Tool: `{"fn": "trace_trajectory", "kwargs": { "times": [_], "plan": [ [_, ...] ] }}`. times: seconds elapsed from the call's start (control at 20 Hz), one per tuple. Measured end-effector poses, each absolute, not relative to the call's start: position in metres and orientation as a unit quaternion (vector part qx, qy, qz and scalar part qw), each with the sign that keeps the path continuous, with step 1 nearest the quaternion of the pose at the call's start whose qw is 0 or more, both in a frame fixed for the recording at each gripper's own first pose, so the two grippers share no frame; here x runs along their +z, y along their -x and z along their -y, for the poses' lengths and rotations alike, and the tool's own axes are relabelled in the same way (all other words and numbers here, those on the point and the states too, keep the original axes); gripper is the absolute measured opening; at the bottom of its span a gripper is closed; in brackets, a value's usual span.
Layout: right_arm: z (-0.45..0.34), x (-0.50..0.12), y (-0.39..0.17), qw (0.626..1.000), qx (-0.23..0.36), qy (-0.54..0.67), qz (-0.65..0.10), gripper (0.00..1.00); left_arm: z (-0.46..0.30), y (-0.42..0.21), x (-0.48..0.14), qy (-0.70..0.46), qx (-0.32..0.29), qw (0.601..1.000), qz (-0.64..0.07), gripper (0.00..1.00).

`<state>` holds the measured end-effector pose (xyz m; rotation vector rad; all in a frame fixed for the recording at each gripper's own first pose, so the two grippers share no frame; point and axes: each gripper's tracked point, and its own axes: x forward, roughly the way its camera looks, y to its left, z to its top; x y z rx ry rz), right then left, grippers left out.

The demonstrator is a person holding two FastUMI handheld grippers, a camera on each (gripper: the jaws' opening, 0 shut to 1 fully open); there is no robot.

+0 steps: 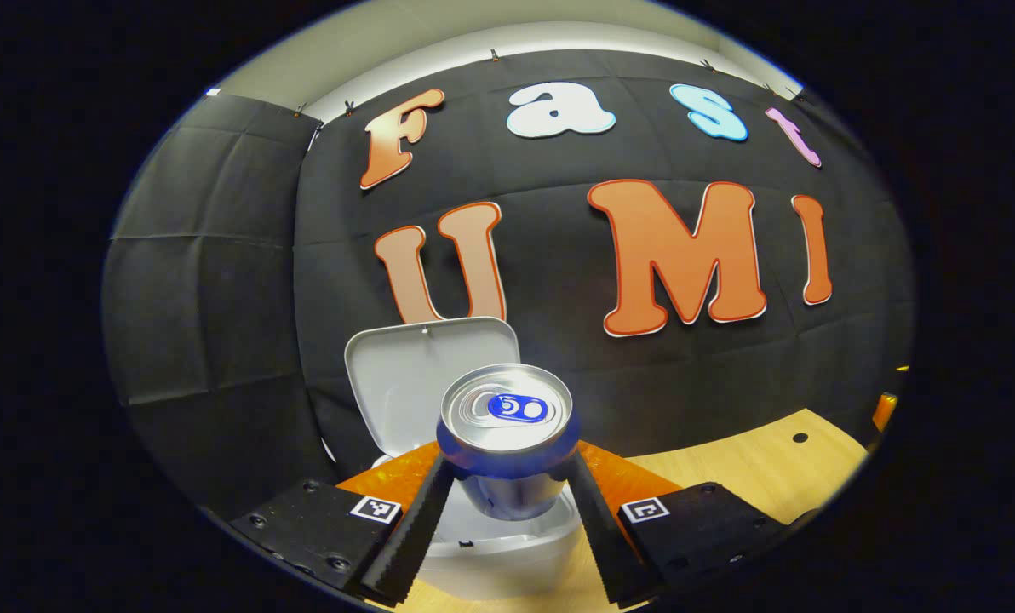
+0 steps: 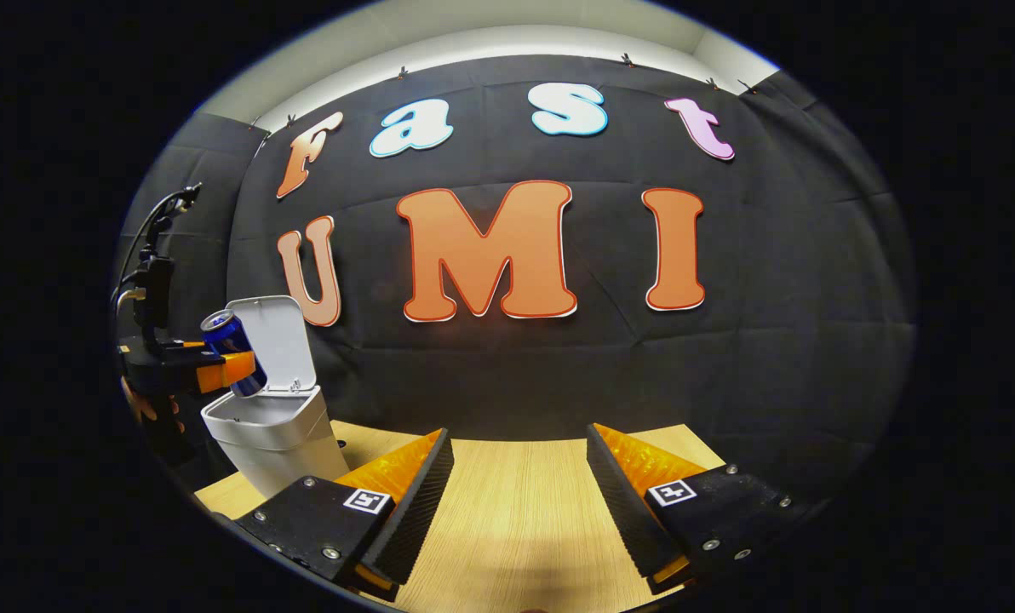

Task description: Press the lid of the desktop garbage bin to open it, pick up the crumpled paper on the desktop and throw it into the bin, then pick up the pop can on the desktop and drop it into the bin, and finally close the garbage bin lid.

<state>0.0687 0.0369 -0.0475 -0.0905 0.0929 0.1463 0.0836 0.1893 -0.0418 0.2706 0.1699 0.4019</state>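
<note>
jaws around tilted pop can

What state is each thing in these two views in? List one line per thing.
White plastic desktop garbage bin: standing on the desktop, mouth open.
White bin lid: raised upright.
Blue and silver pop can: gripped, held above the bin's mouth, tilted in the right gripper view.
Left claw: shut on the can.
Right claw: open, holding nothing.
</note>
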Motion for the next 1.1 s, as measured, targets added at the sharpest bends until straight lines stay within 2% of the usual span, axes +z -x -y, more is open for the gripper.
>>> {"fn": "trace_trajectory", "kwargs": {
  "times": [0.35, 0.6, 0.65, 0.95, 1.05, 1.1],
  "plan": [
    [-0.036, -0.046, -0.066, 0.996, 0.068, 0.046, -0.045, 0.94, -0.227, -0.117, -0.087, -0.142, 0.219, 0.960, -0.099, 0.78],
    [-0.027, -0.038, -0.064, 0.997, 0.056, 0.047, -0.038, 0.94, -0.247, -0.121, -0.099, -0.141, 0.233, 0.956, -0.110, 0.79],
    [-0.026, -0.038, -0.064, 0.997, 0.053, 0.047, -0.038, 0.94, -0.250, -0.122, -0.102, -0.140, 0.230, 0.956, -0.114, 0.82],
    [-0.024, -0.037, -0.065, 0.997, 0.051, 0.047, -0.039, 0.94, -0.257, -0.123, -0.102, -0.129, 0.231, 0.958, -0.107, 0.84],
    [-0.024, -0.036, -0.066, 0.997, 0.051, 0.047, -0.038, 0.94, -0.254, -0.123, -0.094, -0.130, 0.232, 0.959, -0.099, 0.92],
    [-0.024, -0.036, -0.066, 0.997, 0.050, 0.047, -0.038, 0.94, -0.251, -0.124, -0.085, -0.129, 0.230, 0.960, -0.090, 1.00]
  ]
}}
